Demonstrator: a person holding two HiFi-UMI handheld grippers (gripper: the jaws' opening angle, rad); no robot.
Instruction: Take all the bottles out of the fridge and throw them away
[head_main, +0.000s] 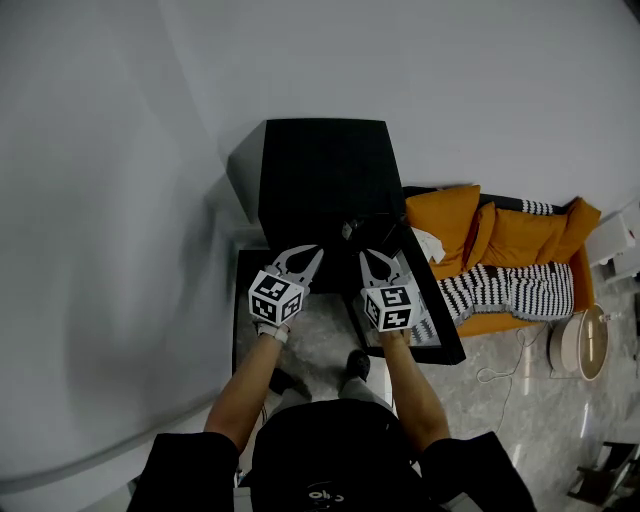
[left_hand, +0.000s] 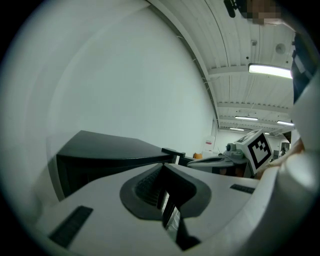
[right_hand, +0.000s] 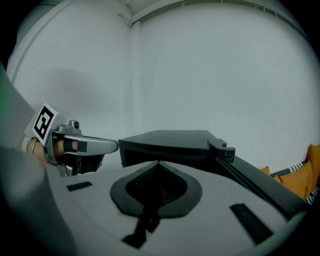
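My left gripper and right gripper both pinched shut, holding nothing. Held side by side, pointing at black fridge just ahead, ready to reach in. No bottles in sight; guess they sit inside

From the head view the black box-shaped fridge shows only its flat top; its front and inside lie hidden under that top and behind the left gripper and right gripper. In both gripper views its opening is dark, contents unreadable. The orange sofa is cut by the right gripper view's edge.
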